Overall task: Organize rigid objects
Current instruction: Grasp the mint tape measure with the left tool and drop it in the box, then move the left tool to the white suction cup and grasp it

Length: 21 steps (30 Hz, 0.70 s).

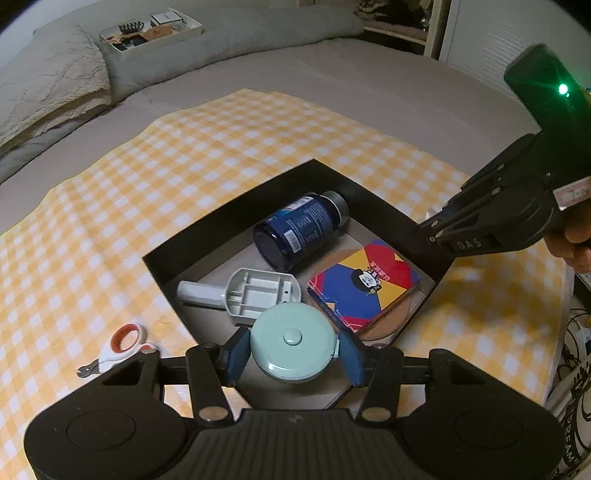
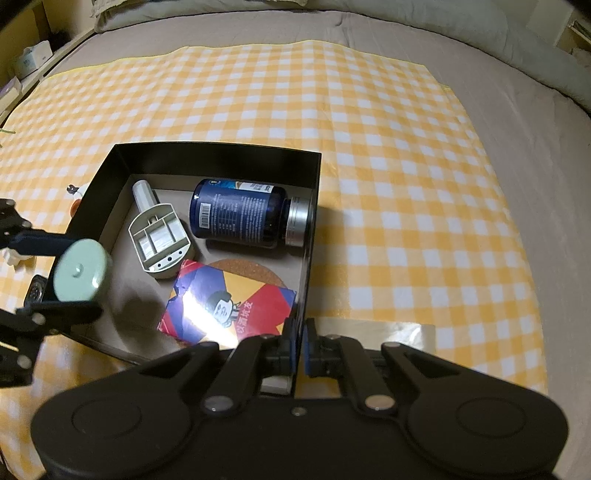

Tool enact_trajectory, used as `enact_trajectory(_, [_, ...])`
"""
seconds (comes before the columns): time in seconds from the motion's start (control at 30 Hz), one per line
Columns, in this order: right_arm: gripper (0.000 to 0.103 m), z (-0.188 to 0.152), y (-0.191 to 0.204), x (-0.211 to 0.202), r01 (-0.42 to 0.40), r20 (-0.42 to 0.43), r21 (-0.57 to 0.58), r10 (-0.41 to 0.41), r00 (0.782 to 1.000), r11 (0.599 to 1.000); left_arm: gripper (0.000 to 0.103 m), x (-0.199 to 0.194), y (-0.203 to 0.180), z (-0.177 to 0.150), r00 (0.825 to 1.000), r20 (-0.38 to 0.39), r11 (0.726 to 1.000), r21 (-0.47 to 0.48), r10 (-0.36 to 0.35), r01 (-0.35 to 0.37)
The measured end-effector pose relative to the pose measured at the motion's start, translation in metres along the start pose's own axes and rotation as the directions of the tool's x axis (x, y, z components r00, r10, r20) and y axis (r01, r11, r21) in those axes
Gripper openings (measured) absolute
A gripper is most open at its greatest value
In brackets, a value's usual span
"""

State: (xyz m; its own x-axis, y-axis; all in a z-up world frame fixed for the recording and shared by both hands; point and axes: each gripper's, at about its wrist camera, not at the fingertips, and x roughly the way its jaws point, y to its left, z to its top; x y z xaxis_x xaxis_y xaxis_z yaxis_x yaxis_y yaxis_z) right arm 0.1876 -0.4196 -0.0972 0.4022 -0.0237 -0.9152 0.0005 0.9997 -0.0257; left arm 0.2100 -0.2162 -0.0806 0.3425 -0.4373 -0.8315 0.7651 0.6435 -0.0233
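Observation:
My left gripper is shut on a round mint-green tape measure, held above the near edge of a black open box. From the right wrist view the same tape measure hangs over the box's left wall. Inside the box lie a dark blue bottle on its side, a grey plastic scoop-like part, a colourful card box and a cork coaster under it. My right gripper is shut on the box's right wall.
The box sits on a yellow-and-white checked cloth spread over a grey bed. Small white-and-orange clippers lie on the cloth left of the box. A white tray of small items rests by the pillows at the far end.

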Motion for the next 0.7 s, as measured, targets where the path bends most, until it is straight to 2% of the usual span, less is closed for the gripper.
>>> enact_trajectory(0.27, [0.004,-0.0001,-0.0005,-0.0002,-0.003,-0.001,0.002,0.003,1.0,1.0,0.056,0.0048,-0.0013,0.0006,1.0,-0.016,1.0,0.001,-0.016,0.016])
enact_trajectory(0.33, [0.004,0.0,-0.0002,-0.0001,-0.002,-0.001,0.003,0.002,1.0,1.0,0.068,0.0048,-0.0017,0.0006,1.0,-0.015,1.0,0.003,-0.01,0.01])
enact_trajectory(0.37, [0.004,0.0,0.0002,-0.0002,-0.002,0.0,0.004,0.002,1.0,1.0,0.078,0.0044,-0.0017,0.0005,1.0,-0.013,1.0,0.001,-0.005,0.005])
enact_trajectory(0.4, [0.004,0.0,0.0002,-0.0001,-0.003,0.0,0.004,0.003,1.0,1.0,0.082,0.0036,-0.0015,0.0003,1.0,-0.009,1.0,-0.001,-0.002,0.002])
enact_trajectory(0.7, [0.004,-0.0001,0.0008,-0.0005,0.002,-0.001,0.0,-0.002,1.0,1.0,0.096,-0.0022,-0.0012,0.0002,1.0,0.001,1.0,-0.015,-0.007,0.007])
